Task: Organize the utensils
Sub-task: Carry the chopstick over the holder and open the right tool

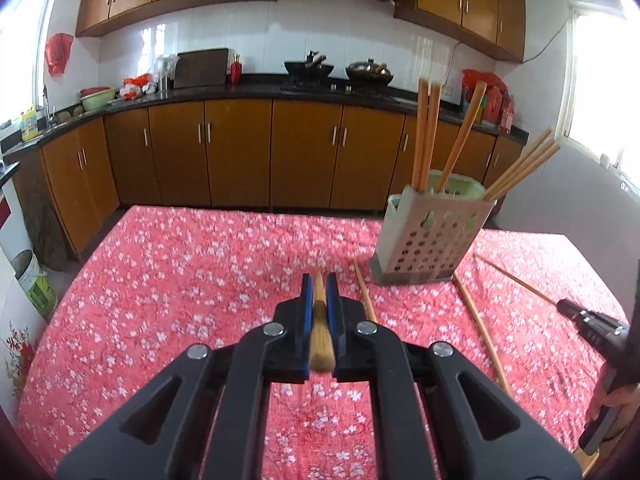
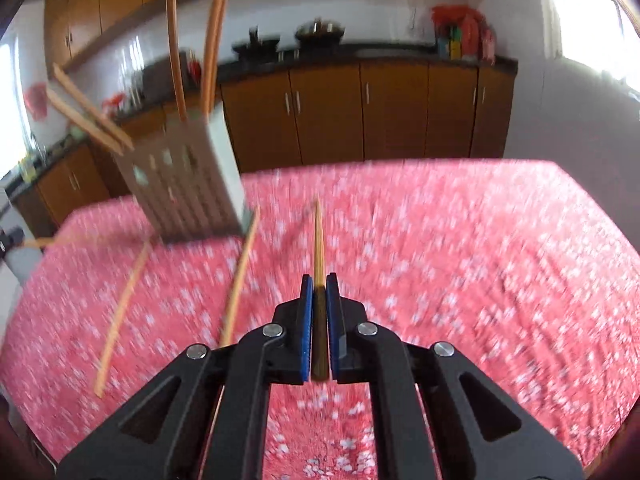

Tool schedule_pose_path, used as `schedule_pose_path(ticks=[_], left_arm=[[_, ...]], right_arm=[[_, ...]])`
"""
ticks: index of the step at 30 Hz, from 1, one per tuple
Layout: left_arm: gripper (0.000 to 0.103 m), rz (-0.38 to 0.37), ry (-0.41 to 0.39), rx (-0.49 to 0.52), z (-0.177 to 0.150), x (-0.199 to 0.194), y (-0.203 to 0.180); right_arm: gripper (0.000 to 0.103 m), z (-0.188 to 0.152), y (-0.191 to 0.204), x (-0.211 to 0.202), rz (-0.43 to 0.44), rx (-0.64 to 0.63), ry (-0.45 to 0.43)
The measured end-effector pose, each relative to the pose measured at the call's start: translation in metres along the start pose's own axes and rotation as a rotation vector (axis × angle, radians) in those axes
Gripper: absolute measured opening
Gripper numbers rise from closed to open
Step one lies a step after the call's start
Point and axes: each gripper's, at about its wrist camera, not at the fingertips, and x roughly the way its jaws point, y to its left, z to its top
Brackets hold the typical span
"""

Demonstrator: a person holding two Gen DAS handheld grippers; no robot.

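A wooden chopstick (image 1: 320, 322) is clamped between the blue pads of the left gripper (image 1: 319, 280), its long axis running along the fingers, thick blunt end toward the camera. A second, thinner chopstick (image 2: 318, 240) is pinched in the right gripper (image 2: 319, 280), pointing forward over the pink floral tablecloth (image 1: 180, 280). The perforated utensil holder (image 1: 428, 236) is seen upright on the cloth, chopsticks leaning out of it. Loose chopsticks (image 1: 478, 320) lie just beside its base.
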Motion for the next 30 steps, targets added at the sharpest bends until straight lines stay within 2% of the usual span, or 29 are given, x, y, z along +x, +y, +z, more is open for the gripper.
schedule_pose_path(ticks=[3,7,17,22,30], left_arm=[[0.008,-0.007,-0.028,-0.005,0.008,-0.007,-0.001],[0.008,-0.019,-0.053,-0.014,0.017,-0.014,-0.001],[0.008,-0.047,-0.095,0.010,0.037,-0.026,-0.006],[0.008,-0.099,-0.133,0.041,0.053,-0.042,-0.021],[0.008,-0.220,-0.212,0.071,0.086,-0.070,-0.054]], right_arm=[[0.007,0.015,0.001,-0.017,0.011,0.018,-0.082],[0.007,0.027,0.003,-0.030,0.017,0.025,-0.145],[0.007,0.048,0.013,-0.045,0.045,0.033,-0.224],[0.007,0.066,0.023,-0.069,0.105,0.032,-0.286],[0.007,0.102,0.048,-0.109,0.213,0.008,-0.438]])
